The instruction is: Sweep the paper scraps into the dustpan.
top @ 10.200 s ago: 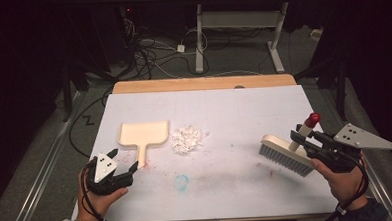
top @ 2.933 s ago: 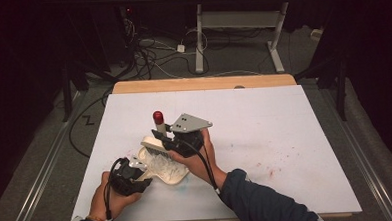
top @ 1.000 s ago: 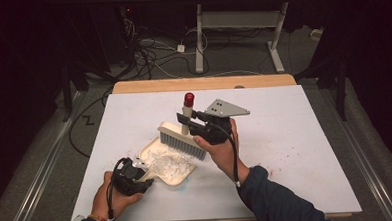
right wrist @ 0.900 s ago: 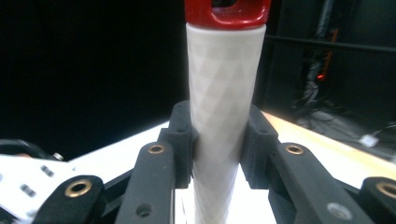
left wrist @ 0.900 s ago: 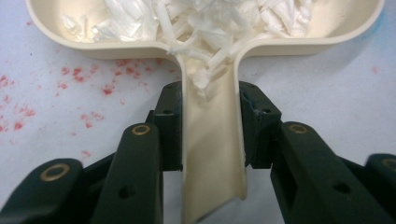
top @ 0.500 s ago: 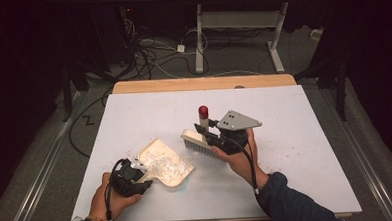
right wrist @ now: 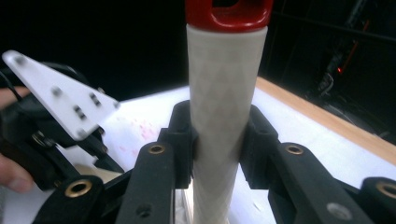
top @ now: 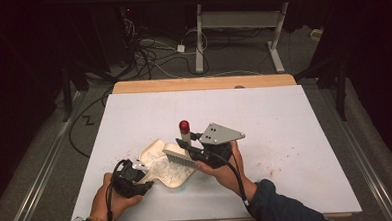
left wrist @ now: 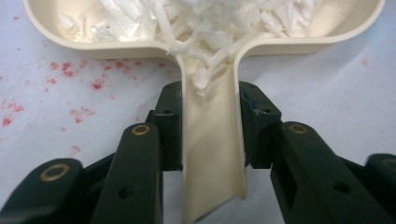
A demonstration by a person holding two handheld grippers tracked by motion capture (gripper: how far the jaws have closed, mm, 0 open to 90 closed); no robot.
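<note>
The left gripper (left wrist: pixel 209 135) pinches the handle of the cream plastic dustpan (left wrist: pixel 212 154), whose tray ahead holds white paper shreds (left wrist: pixel 205 18). The right gripper (right wrist: pixel 218 135) clamps the white, red-capped handle of a hand brush (right wrist: pixel 223 107). From the high view, the brush's bristles rest over the dustpan's tray; the left gripper view adds red specks (left wrist: pixel 70 74) on the white table (left wrist: pixel 327 79).

Cream dustpan (left wrist: pixel 212 154), white shreds (left wrist: pixel 205 18), white red-capped brush handle (right wrist: pixel 223 107), red-speckled white table (top: pixel 294 121)

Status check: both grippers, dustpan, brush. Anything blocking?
Left gripper shut on dustpan handle; white shreds in the pan. Right gripper shut on brush handle, bristles at the pan's rim. Nothing blocking on the table.
</note>
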